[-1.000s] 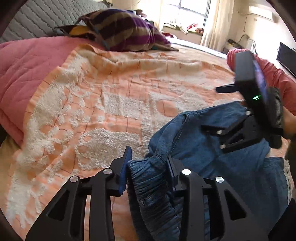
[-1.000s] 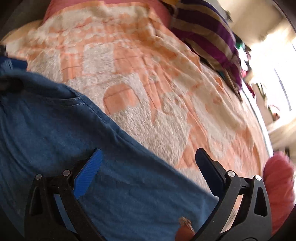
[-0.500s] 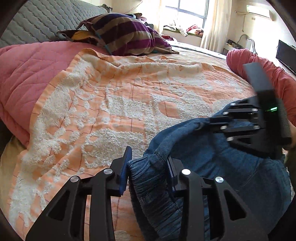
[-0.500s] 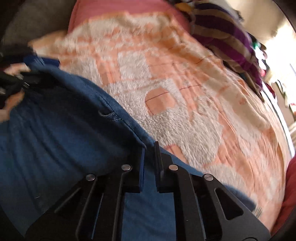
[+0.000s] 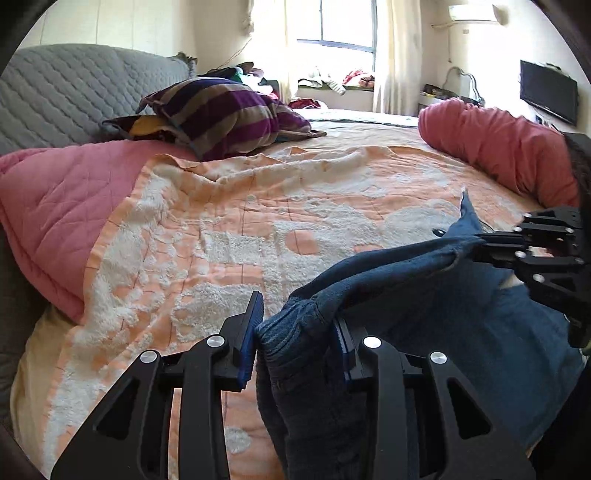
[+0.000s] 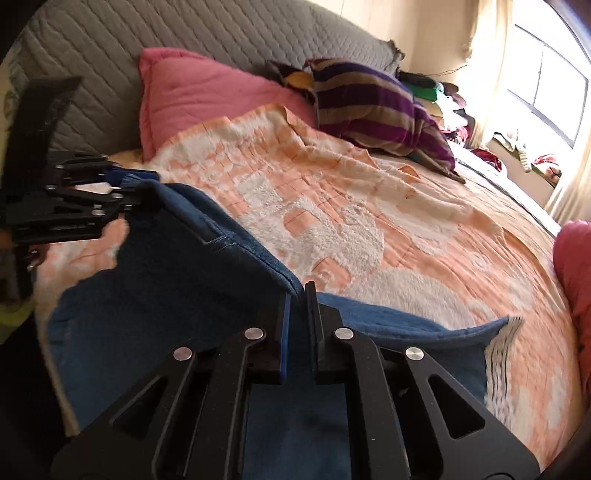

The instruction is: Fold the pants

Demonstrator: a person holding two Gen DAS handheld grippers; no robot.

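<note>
The blue denim pants (image 5: 443, 295) hang lifted above the orange and white blanket (image 5: 258, 221), stretched between both grippers. My left gripper (image 5: 295, 332) is shut on the bunched waistband end of the pants. It also shows in the right wrist view (image 6: 125, 184) at the far left. My right gripper (image 6: 297, 295) is shut on the top edge of the pants (image 6: 184, 277). It also shows in the left wrist view (image 5: 480, 245) at the right, holding the edge taut. The lower part of the pants drapes down out of view.
A pink quilt (image 5: 62, 206) lies at the left of the bed, a striped purple pillow (image 5: 229, 114) at the head, a rolled pink blanket (image 5: 498, 151) at the right. A grey quilted headboard (image 6: 166, 40) stands behind. A window (image 5: 343, 22) is at the back.
My right gripper closed on the top edge of the pants. Both grippers then rose, lifting and stretching the pants above the blanket.
</note>
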